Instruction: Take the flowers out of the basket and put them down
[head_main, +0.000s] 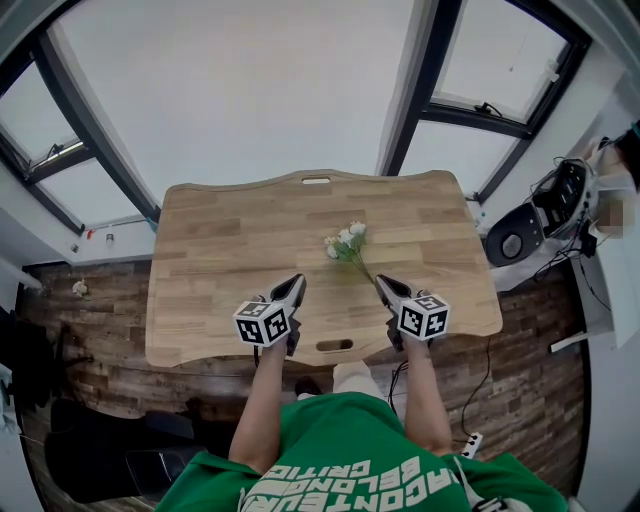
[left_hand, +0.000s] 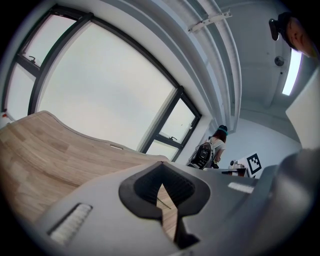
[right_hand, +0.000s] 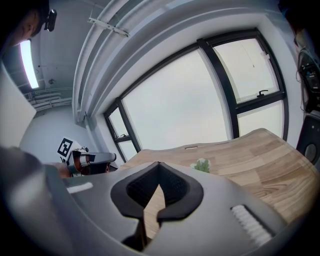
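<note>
Wavy-edged wooden table (head_main: 220, 225) bears white flowers (head_main: 346, 241), perhaps artificial; left tool (head_main: 298, 281), right tool (head_main: 381, 281) clenched empty.

White print on a green shirt, and that's the only lettering in sight.

Head view: the green shirt (head_main: 340, 440) carries three lines of white capitals (head_main: 335, 478), upside down to the camera. They seem to say RACONTEUR, BELONGER, CRITIC, though the first word is partly cut off. The marker cube (head_main: 262, 323) on the left gripper (head_main: 296, 283) and the marker cube (head_main: 423, 315) on the right gripper (head_main: 382, 282) show black-and-white square codes, no letters. One more square code marker (left_hand: 254, 162) sits in the background of the left gripper view, pattern only.
</note>
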